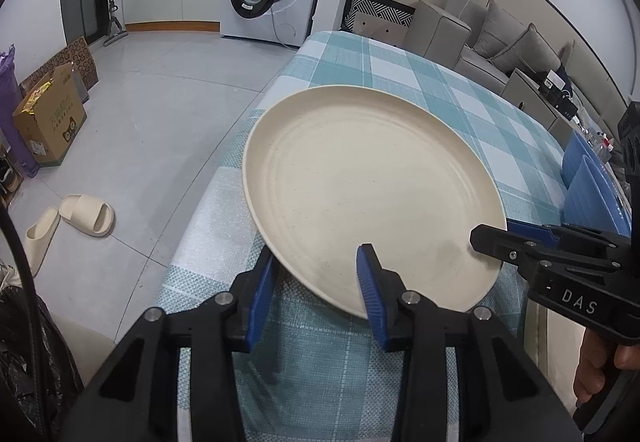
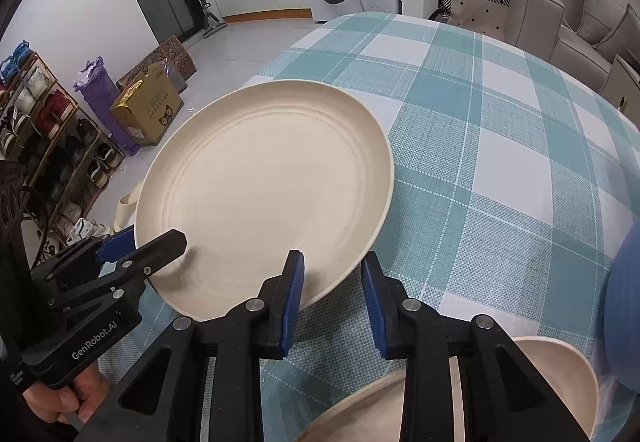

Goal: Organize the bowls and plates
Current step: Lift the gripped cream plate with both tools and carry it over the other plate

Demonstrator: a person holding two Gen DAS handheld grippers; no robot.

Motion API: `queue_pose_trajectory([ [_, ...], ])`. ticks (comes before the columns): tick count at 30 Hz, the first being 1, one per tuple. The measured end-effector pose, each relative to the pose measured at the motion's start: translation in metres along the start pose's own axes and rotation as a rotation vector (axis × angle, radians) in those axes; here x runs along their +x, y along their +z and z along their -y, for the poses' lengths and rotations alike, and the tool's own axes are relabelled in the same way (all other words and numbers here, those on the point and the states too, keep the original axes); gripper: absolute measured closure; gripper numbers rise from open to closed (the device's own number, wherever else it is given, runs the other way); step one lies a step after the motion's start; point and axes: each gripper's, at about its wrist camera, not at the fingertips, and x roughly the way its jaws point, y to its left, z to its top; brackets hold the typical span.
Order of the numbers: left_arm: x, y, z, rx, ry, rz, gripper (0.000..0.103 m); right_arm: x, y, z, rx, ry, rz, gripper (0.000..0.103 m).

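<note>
A large cream plate point(image 1: 372, 185) point(image 2: 264, 177) sits tilted at the left edge of the checked tablecloth point(image 1: 400, 73), partly overhanging the floor. My left gripper point(image 1: 316, 262) is shut on its near rim, one blue pad under the rim and the other on top. My right gripper point(image 2: 332, 266) is shut on the same rim further right, its left finger lying over the plate. In the left wrist view the right gripper point(image 1: 500, 232) comes in from the right; in the right wrist view the left gripper point(image 2: 148, 242) comes in from the left, a hand on its handle.
Cream dishes point(image 2: 560, 382) lie under the right gripper at the near table edge. Blue dishes point(image 1: 592, 185) stand at the table's right side. Off the left edge are slippers point(image 1: 80, 213), a cardboard box point(image 1: 52, 121) and a shoe rack point(image 2: 52, 133). A sofa point(image 1: 500, 37) stands behind.
</note>
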Motion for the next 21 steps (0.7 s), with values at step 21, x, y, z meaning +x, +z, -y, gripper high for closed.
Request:
queue_pose_trajectory([
  [21,-0.014,0.000,0.017,0.040,-0.001,0.023,0.064,-0.030,-0.007,0.002,-0.025,-0.038,0.062,0.073],
])
